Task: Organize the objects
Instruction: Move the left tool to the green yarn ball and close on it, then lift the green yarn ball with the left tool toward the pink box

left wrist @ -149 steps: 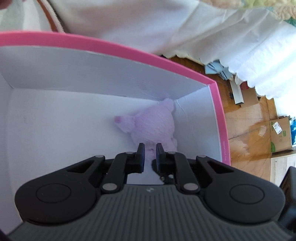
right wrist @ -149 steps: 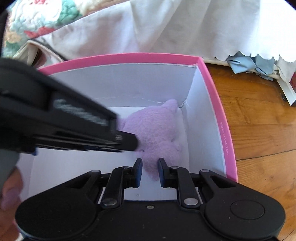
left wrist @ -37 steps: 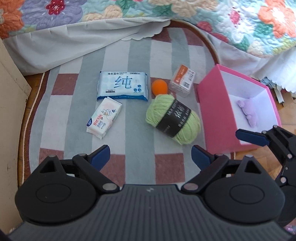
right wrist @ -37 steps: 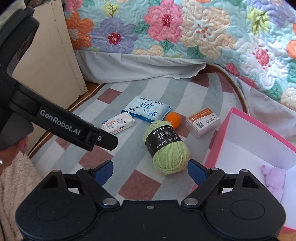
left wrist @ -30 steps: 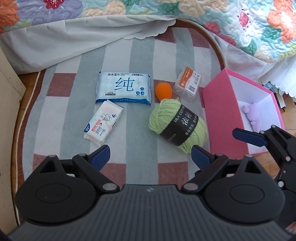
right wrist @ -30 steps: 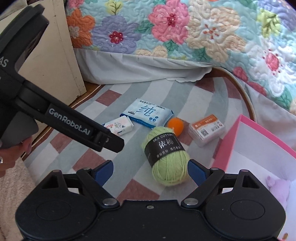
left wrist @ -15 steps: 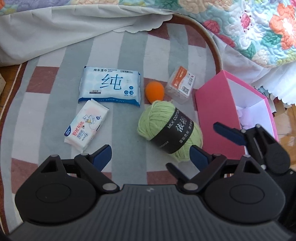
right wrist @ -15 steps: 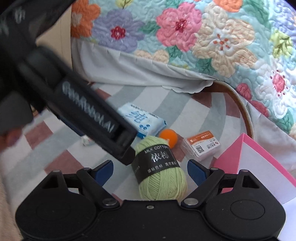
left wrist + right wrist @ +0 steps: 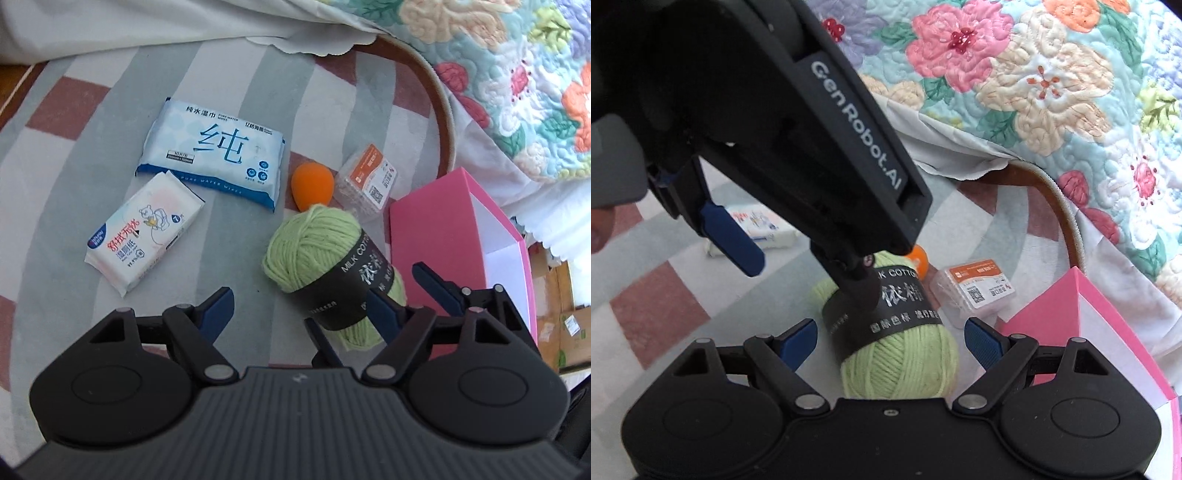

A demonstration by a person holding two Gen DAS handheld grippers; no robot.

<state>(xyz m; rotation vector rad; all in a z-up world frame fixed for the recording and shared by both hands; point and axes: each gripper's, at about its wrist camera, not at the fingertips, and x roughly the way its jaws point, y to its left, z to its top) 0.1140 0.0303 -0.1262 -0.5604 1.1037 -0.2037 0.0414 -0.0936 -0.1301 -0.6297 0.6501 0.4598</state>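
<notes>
Right wrist view puts the ball of green yarn point(image 9: 897, 354) squarely between the spread blue tips of the right tongs point(image 9: 891, 343), which stand released and hold nothing. The yarn lies on its side on the striped rug point(image 9: 74, 206), a black paper band around its middle, close to the rug's right edge and just beside the pink box point(image 9: 432, 251). The left tongs point(image 9: 299, 310) are released too, hovering over the same ball; in the right view their black body crosses in front of the yarn's far end.

Both tools seem to be heading for one ball, so they could bump or block each other as the tips shut. The yarn is soft and round: a pinch on the slick band might slide, and a pinch on loose strands might drag a loop free. It could also roll against the orange ball point(image 9: 312, 184) touching its far end, or nudge the small clear box point(image 9: 369, 184) with the orange label nearby.

Further toward the rug's left side lie a blue pack of wet wipes point(image 9: 214, 155) and a smaller white tissue pack point(image 9: 144, 232), touching at a corner. A flowered quilt point(image 9: 1034, 81) and white bed skirt hang along the rug's far edge; wooden floor shows beyond the box.
</notes>
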